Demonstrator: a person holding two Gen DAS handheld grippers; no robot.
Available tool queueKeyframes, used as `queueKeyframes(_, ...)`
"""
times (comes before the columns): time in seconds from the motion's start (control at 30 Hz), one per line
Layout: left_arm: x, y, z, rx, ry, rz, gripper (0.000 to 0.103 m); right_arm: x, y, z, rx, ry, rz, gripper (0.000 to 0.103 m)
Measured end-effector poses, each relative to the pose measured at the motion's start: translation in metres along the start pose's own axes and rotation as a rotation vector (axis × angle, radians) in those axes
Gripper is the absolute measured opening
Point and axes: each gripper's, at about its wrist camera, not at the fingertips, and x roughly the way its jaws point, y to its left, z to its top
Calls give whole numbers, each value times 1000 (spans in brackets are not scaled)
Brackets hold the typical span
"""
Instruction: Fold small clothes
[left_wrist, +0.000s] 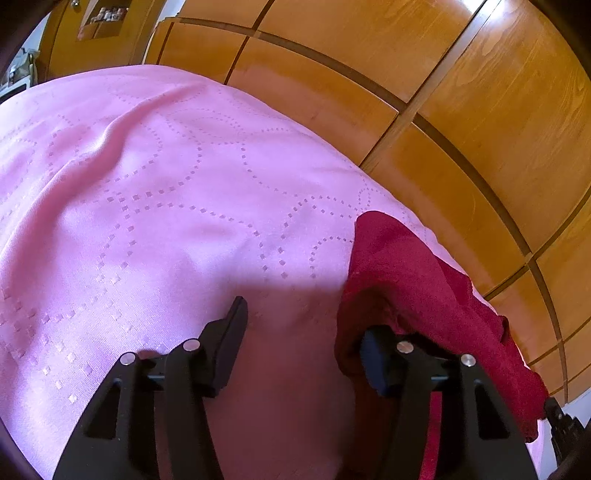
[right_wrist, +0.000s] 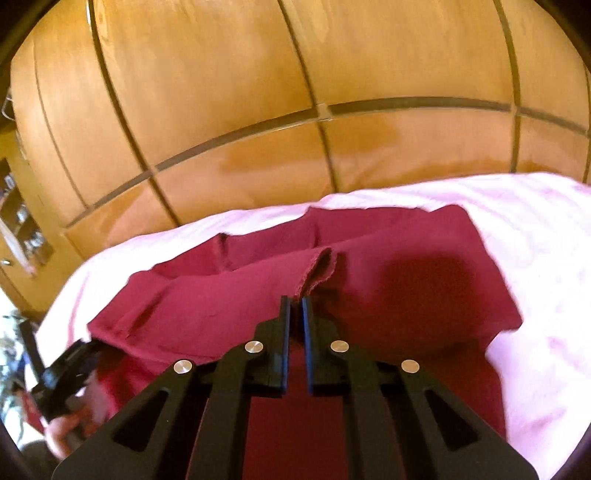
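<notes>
A dark red garment (right_wrist: 388, 266) lies rumpled on a pink bedspread (right_wrist: 535, 258). My right gripper (right_wrist: 294, 301) is shut on a raised fold of the red garment and holds it up. My left gripper (left_wrist: 306, 317) is open just above the bedspread (left_wrist: 166, 184); its right finger is partly covered by the garment's edge (left_wrist: 399, 266), its left finger (left_wrist: 236, 314) is over bare bedspread. The left gripper also shows at the lower left of the right wrist view (right_wrist: 70, 373), next to the garment's edge.
A large wooden wardrobe (right_wrist: 258, 110) with panelled doors stands close behind the bed; it also fills the right of the left wrist view (left_wrist: 461, 110). Shelves with small items (right_wrist: 22, 229) are at the far left.
</notes>
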Motion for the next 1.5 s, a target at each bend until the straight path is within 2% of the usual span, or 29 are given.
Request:
queueKeyframes(0.03, 1, 0, 0, 1, 1, 1, 57, 6, -4, 1, -4, 4, -27, 0)
queueKeyframes(0.1, 2, 0, 0, 3, 5, 5, 57, 22, -16, -4, -14, 30, -100, 0)
queueKeyframes(0.2, 5, -1, 1, 7, 18, -2, 58, 46, -41, -18, 48, 101, -122, 0)
queueKeyframes(0.3, 5, -1, 1, 11, 17, -2, 59, 45, -63, -27, 203, 89, -18, 0)
queueKeyframes(0.37, 5, -3, 0, 22, 17, 6, 60, 37, -67, -27, 260, 82, 29, 0)
queueKeyframes(0.47, 4, -4, 0, 26, 13, 9, 60, 26, -63, -28, 282, 55, 87, 0)
queueKeyframes(0.57, 2, -6, -1, 41, 9, 32, 58, 28, -54, -28, 303, 70, 174, 0)
queueKeyframes(0.67, -2, -12, -4, 81, 3, 78, 57, 33, -48, -28, 330, 87, 194, 0)
queueKeyframes(0.7, -3, -11, -5, 81, 1, 79, 57, 33, -47, -28, 335, 86, 198, 4)
queueKeyframes(0.73, -4, -10, -5, 78, 1, 77, 57, 32, -46, -29, 337, 84, 193, 15)
queueKeyframes(0.77, -4, -9, -4, 71, 0, 72, 57, 30, -46, -29, 342, 76, 183, 56)
queueKeyframes(0.8, -4, -8, -5, 71, 1, 72, 57, 25, -47, -29, 357, 55, 170, 87)
queueKeyframes(0.83, -3, -8, -5, 74, 1, 75, 57, 20, -49, -29, 371, 23, 174, 87)
queueKeyframes(0.93, -3, -9, -5, 80, 2, 83, 57, 12, -45, -23, 340, -7, 207, 83)
queueKeyframes(1.0, -2, -9, -5, 84, 2, 88, 57, 18, -34, -19, 283, 23, 220, 66)
queueKeyframes(1.03, -2, -9, -5, 83, 2, 87, 57, 24, -28, -17, 256, 49, 200, 62)
queueKeyframes(1.1, -2, -10, -5, 82, 2, 86, 57, 39, -20, -17, 223, 119, 168, 44)
queueKeyframes(1.13, -2, -10, -6, 84, 2, 87, 57, 50, -16, -17, 204, 167, 151, 26)
queueKeyframes(1.17, -2, -11, -6, 85, 2, 89, 57, 57, -11, -17, 171, 192, 120, 13)
queueKeyframes(1.2, -2, -11, -6, 87, 2, 90, 57, 59, -9, -16, 143, 184, 95, 9)
queueKeyframes(1.33, 0, -12, -7, 94, 4, 94, 58, 45, 5, 1, 15, 41, -49, 7)
queueKeyframes(1.4, 2, -13, -7, 102, 8, 101, 58, 46, 5, 1, -43, 10, -119, 7)
queueKeyframes(1.43, 3, -13, -8, 104, 8, 103, 58, 55, 4, -2, -68, 25, -154, 7)
queueKeyframes(1.5, 4, -12, -8, 105, 10, 104, 58, 74, -8, -10, -33, 105, -148, 8)
